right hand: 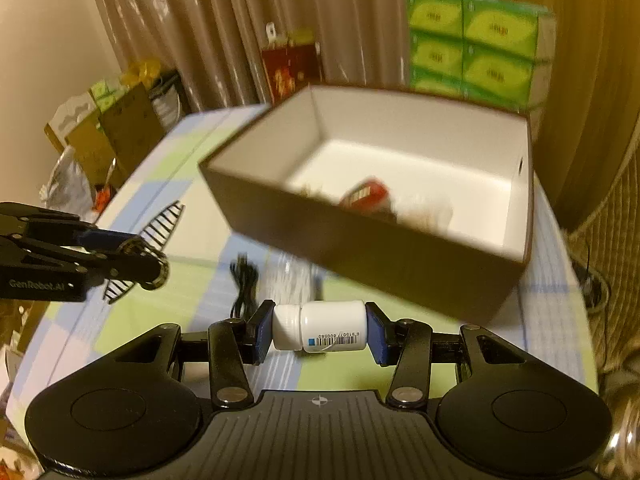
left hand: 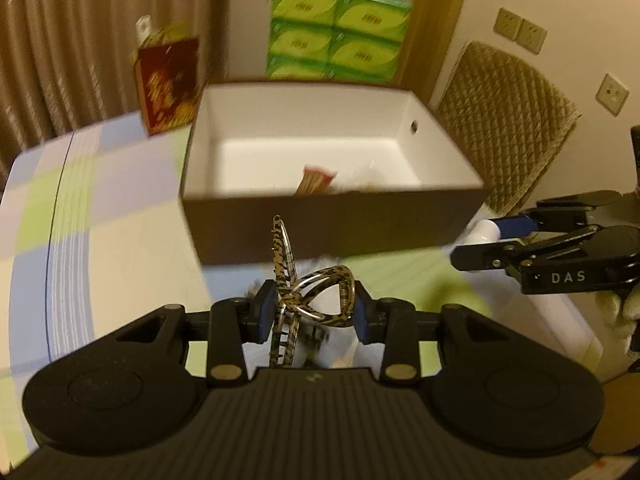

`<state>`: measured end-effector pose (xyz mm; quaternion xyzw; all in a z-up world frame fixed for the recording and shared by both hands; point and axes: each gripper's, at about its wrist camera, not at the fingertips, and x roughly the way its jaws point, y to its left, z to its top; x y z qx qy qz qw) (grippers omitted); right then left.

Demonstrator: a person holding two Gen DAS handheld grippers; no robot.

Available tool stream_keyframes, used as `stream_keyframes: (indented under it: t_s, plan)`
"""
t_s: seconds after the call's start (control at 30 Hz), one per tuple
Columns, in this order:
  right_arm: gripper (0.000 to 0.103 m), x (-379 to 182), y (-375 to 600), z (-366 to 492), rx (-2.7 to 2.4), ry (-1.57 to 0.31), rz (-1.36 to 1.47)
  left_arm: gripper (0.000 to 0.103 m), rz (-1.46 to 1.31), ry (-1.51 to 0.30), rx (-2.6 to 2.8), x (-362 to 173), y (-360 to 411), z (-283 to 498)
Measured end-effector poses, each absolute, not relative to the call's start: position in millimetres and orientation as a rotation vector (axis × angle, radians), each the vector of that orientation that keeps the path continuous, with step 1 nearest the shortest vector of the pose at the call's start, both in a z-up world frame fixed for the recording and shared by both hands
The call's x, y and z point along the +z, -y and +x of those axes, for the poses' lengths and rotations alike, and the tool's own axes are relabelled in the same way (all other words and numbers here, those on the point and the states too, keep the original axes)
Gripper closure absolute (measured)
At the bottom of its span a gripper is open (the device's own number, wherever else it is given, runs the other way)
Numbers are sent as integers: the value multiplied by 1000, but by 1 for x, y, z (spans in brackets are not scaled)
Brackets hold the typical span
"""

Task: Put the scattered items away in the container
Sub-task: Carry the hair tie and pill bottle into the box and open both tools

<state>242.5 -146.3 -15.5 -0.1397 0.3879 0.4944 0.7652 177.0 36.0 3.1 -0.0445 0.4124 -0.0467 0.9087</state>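
My left gripper (left hand: 312,308) is shut on a leopard-print hair claw clip (left hand: 308,292) and holds it above the table, just short of the near wall of the brown box (left hand: 332,228). My right gripper (right hand: 320,330) is shut on a white pill bottle (right hand: 320,326) lying sideways between the pads, also in front of the box (right hand: 360,248). The box is white inside and holds a red packet (right hand: 366,196) and other blurred items. Each gripper shows in the other's view: the right one (left hand: 476,244) at the right, the left one (right hand: 148,256) at the left.
A black cable (right hand: 242,280) lies on the checked tablecloth (left hand: 100,220) near the box. A red gift bag (left hand: 168,84) and stacked green tissue packs (left hand: 336,48) stand behind the box. A woven chair back (left hand: 508,128) is at the right. Cardboard boxes (right hand: 104,136) sit beyond the table's left edge.
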Motion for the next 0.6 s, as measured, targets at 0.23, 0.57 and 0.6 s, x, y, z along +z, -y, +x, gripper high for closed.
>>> stream_keyframes:
  t_s: [0.23,0.57,0.6]
  plan:
    - [59,17,118,273,1081,-708,-318,70,-42,-768,-126,36,-38,232]
    - [59,15,71,338,1042,-662,-368,70,-18,-792,-142,38,-46,322]
    - [59,12,66,346,1036,-669,-366,70,-14,-800,-141,35,-48,332]
